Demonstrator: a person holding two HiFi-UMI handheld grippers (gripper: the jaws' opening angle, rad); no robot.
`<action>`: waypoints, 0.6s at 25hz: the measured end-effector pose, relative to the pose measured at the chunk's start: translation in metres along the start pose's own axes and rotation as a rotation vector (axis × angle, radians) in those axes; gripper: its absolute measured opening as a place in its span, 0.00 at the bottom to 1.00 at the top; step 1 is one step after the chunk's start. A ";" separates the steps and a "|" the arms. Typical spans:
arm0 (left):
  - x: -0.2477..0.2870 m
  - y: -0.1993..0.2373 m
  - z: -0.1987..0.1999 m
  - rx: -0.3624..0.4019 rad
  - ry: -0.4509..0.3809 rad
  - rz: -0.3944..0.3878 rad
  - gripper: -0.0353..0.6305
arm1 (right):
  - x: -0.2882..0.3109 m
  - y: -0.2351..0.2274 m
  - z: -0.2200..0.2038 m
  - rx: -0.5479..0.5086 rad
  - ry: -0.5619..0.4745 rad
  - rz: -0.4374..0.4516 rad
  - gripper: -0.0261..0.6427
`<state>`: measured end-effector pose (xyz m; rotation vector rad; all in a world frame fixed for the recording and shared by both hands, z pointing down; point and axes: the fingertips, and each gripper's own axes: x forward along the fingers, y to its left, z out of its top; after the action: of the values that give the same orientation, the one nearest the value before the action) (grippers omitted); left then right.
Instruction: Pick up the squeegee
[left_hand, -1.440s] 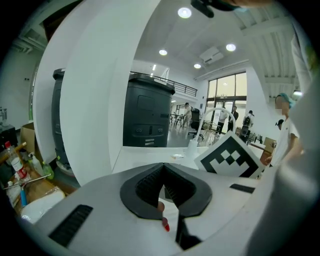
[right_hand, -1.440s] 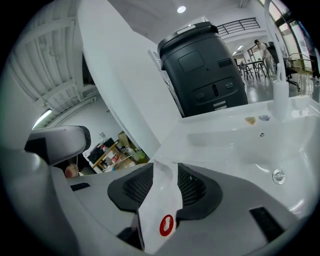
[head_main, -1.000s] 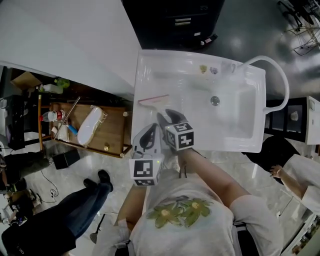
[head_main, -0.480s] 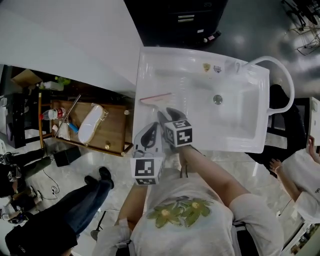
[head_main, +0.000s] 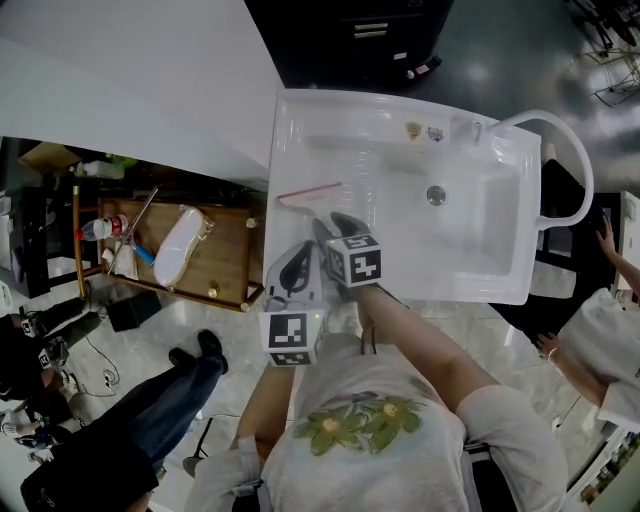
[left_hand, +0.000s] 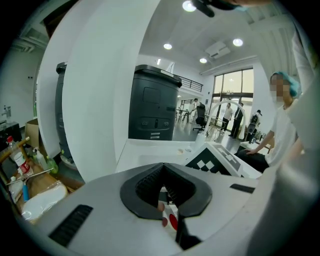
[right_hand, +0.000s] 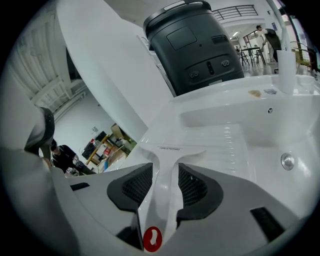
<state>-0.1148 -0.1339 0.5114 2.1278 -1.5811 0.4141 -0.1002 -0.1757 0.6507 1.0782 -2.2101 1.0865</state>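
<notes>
The grasp is the step in hand. The squeegee (head_main: 308, 196) lies flat on the ribbed drainboard (head_main: 290, 150) of the white sink unit (head_main: 520, 200), left of the basin. Its red-edged blade lies across the board at the far end, and its white handle runs back toward the person. In the right gripper view, the right gripper (right_hand: 165, 175) straddles that handle. A dark ribbed pad stands on each side of it and, as far as I can judge, presses against it, so the handle looks clamped. The red hanging end of the squeegee (right_hand: 169, 156) shows just behind the pads. The blade appears to rest on the board, so the lift seems not yet made. The left gripper (left_hand: 163, 172) hangs just beside the right one at the sink's near edge, with its pads drawn together on nothing. The next move calls for a straight rise with a firm squeeze. The handle is smooth and the blade end is heavier, so a loose hold could let it tip or slide out.
</notes>
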 end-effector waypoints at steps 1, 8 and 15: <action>0.001 0.000 -0.001 0.001 0.002 0.002 0.07 | 0.001 -0.001 -0.001 0.003 0.003 0.001 0.25; 0.003 0.001 -0.005 -0.005 0.014 0.011 0.07 | 0.008 -0.005 -0.005 0.019 0.025 0.002 0.24; 0.003 0.004 -0.011 -0.013 0.023 0.018 0.07 | 0.013 -0.004 -0.008 0.024 0.033 -0.003 0.25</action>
<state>-0.1175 -0.1314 0.5225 2.0933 -1.5874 0.4311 -0.1040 -0.1768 0.6660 1.0655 -2.1741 1.1242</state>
